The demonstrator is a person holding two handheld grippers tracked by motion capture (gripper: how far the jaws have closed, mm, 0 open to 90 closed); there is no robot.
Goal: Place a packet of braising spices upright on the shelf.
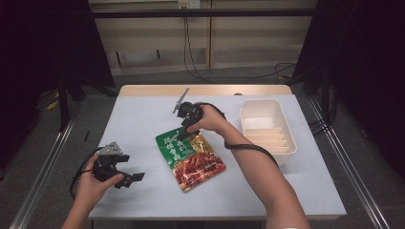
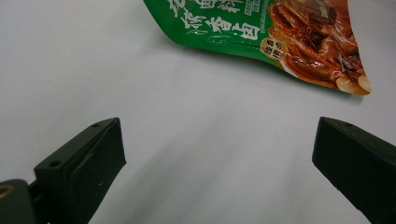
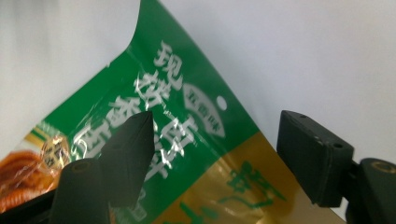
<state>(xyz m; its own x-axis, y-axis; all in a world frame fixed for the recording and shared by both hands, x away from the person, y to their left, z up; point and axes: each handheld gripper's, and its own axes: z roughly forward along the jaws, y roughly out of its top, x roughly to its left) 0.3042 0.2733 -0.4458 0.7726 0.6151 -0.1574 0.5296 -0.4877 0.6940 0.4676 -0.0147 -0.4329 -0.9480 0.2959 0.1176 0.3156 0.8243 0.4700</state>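
Pouch [image 1: 191, 159] flat on table [image 1: 143, 119], top edge between parted jaws of right hand-held gripper [image 3: 212, 154]; left hand-held gripper [image 2: 215, 163] open, idle; slick film could slip out when pinched.

Black grippers [image 1: 125, 178], trailing black cables [image 1: 253, 149]

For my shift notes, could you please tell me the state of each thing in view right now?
Green snack pouch: sealed, lying flat on the table, its top edge between the right gripper's fingers.
White tray: empty, upright, apart from the pouch.
Right gripper: open, fingers astride the pouch's top edge.
Left gripper: open, nothing between its fingers.
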